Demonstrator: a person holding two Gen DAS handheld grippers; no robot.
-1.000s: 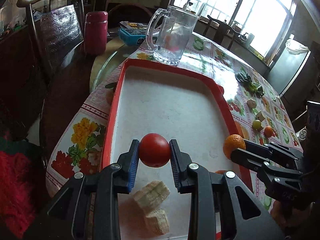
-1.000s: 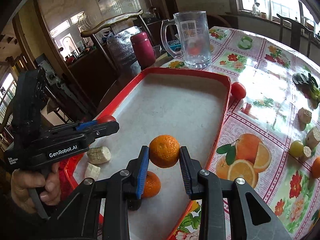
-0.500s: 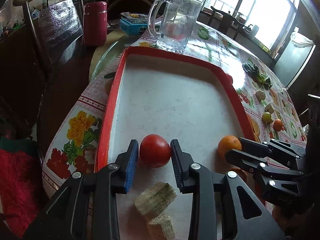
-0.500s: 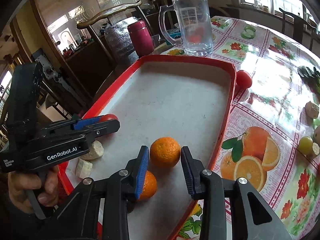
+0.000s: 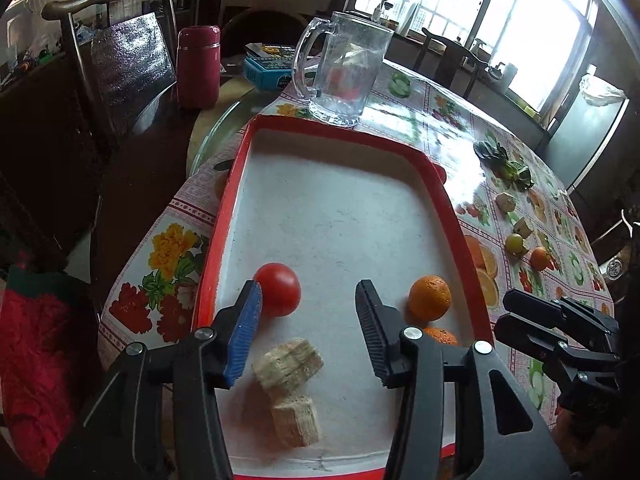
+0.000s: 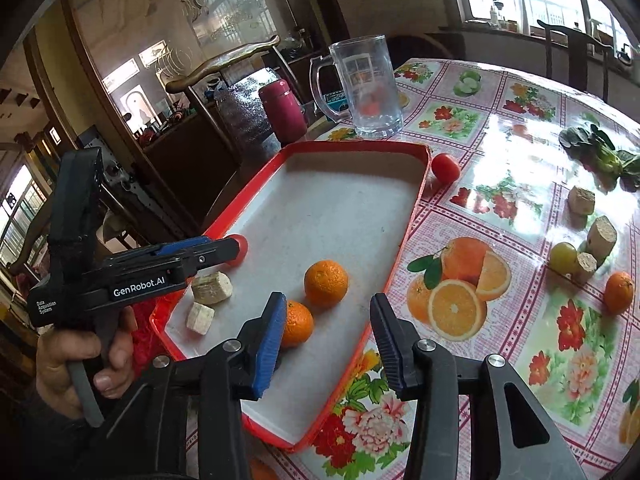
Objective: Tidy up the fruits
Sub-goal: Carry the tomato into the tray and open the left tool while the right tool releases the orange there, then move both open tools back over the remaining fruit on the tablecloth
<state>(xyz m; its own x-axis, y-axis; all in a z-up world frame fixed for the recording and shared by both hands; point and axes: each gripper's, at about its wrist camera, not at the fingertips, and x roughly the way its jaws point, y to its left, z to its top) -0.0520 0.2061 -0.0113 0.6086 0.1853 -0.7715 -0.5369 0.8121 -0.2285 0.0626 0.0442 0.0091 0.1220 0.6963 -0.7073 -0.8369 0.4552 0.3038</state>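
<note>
Two oranges (image 6: 326, 282), dimpled | tomato (image 5: 279, 294), glossy red | tray (image 5: 224, 216)

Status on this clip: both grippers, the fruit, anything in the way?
Left gripper open, red tomato loose in red-rimmed tray. Right gripper open, round orange on tray beside second orange. Nothing blocking.

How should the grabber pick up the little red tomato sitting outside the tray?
Grip the tomato across its round middle, coming from above. It sits right by the red tray corner, so probably place one finger toward the mug and one toward the near side, not against the rim.
</note>
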